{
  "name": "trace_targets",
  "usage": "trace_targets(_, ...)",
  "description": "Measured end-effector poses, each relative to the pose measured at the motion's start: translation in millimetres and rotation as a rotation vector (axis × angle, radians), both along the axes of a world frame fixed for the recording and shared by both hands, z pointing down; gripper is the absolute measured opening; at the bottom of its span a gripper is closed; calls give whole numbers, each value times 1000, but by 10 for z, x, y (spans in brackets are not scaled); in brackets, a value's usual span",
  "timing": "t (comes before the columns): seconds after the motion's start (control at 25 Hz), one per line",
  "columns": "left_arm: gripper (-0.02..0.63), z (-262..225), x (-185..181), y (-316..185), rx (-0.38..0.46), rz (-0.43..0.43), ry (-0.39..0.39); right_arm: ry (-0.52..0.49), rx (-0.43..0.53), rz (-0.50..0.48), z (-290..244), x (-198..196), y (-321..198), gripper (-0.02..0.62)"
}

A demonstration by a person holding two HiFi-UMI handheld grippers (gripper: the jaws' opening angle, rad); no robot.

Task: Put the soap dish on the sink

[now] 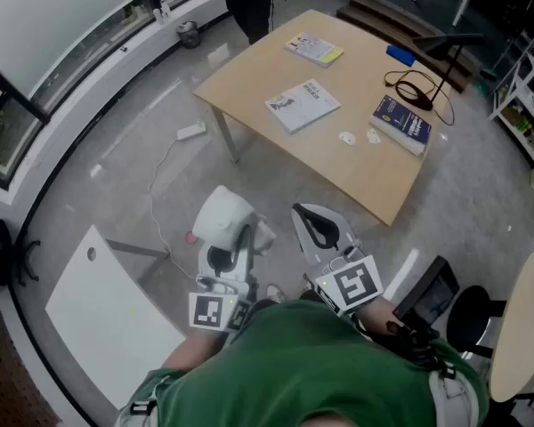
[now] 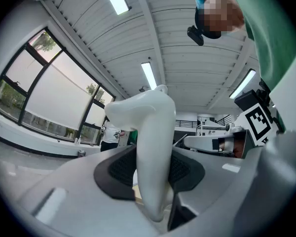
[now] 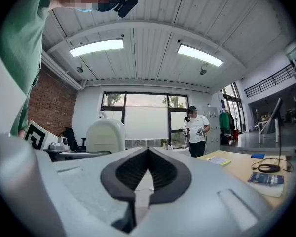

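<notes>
Though no sink showed from where I stood, the job was plainly under way. The left gripper (image 1: 234,249) had its two dark pads clamped on the soap dish (image 2: 150,142), one on each side. The white dish stood edgewise between them, its rounded bulk rising well above the jaws. The right gripper (image 3: 147,169) was just beside it, about level, with its pads drawn together at the tips and nothing between them.

Both tools were held close to the person's green-shirted chest, out over bare floor. The wooden table (image 1: 356,172) with its blue book (image 1: 400,123) stood well apart ahead. A second person (image 3: 196,130) waited over by the windows.

I judged this to be the carrying stage, with the placing yet to come. The grip took only the lower part of the dish, so most of its weight sat above the pads. A quick swing or a roll of the wrist could lever it loose. The carry would go best slow and level, with the pads shut the whole way.

At the sink, I would set the base flat on the ledge before easing the jaws apart. The free right gripper could steady the dish if it rocked.
</notes>
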State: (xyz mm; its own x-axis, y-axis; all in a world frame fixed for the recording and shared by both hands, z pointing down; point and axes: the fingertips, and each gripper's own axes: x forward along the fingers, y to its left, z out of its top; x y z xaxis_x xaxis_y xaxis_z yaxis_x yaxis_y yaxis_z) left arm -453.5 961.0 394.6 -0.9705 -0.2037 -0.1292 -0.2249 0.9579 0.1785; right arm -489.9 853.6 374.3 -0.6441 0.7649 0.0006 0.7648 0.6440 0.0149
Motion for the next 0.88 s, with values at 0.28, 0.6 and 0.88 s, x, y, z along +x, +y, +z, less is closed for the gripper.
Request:
trace_targets(0.28,150,37,-53,-51,6,23,1,3,-4,-1,14,-10,-16,2)
trace_targets(0.6,150,102,-98,-309,8,153,15,23,-15,126,48,46,-265,2)
trace_targets(0.88,150,181,-88,-833,-2,291,70,27,-21,259,31,173,-742,2)
